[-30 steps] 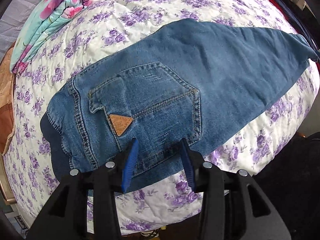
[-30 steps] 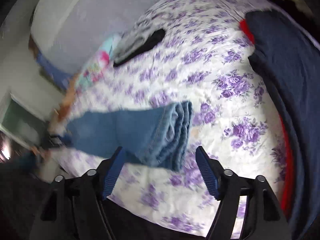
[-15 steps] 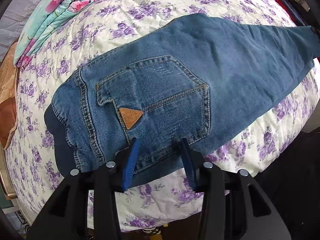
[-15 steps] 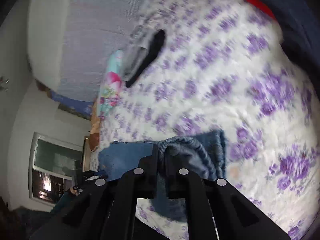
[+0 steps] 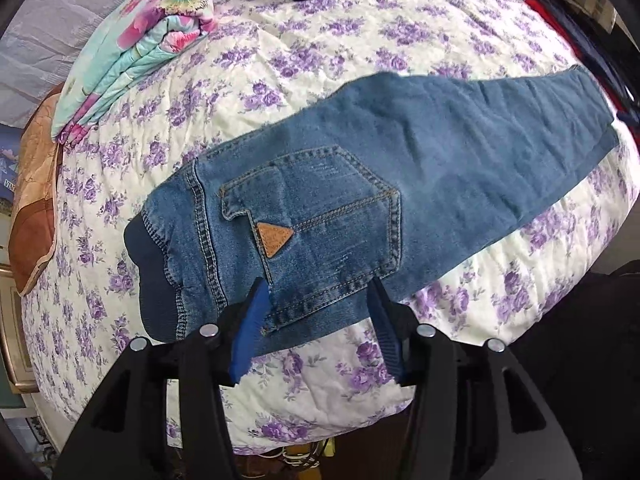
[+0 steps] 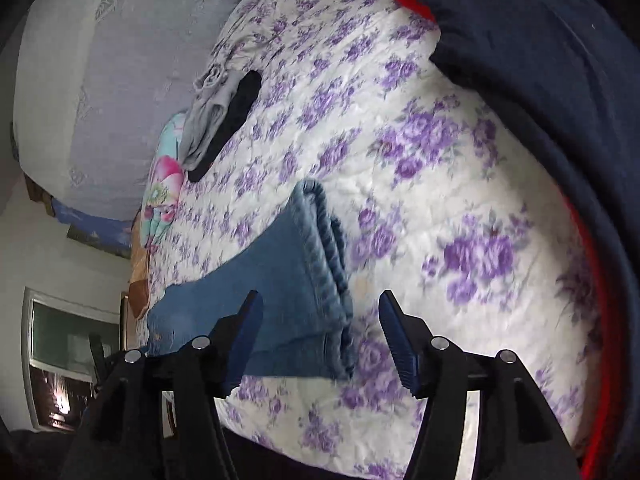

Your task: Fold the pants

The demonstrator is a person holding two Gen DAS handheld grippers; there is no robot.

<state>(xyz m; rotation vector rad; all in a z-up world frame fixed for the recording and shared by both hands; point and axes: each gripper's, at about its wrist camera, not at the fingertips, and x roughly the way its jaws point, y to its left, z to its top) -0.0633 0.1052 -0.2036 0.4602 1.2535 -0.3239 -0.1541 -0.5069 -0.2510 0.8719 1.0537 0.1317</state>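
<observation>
Denim pants [image 5: 360, 184] lay halved lengthwise along the bed's [image 5: 320, 52] near edge; cross folds remained. Both grippers, left [image 5: 320, 320] and right [image 6: 320, 336], had just opened their fingers, gripping nothing.

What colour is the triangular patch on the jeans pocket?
Tan brown, on the blue jeans; the triangular patch shows best in the left wrist view.

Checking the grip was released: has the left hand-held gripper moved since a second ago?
Yes. The left hand-held gripper has backed off the jeans: its pads, earlier over the pocket, now sit at the near edge, and its jaws have just been opening.
</observation>
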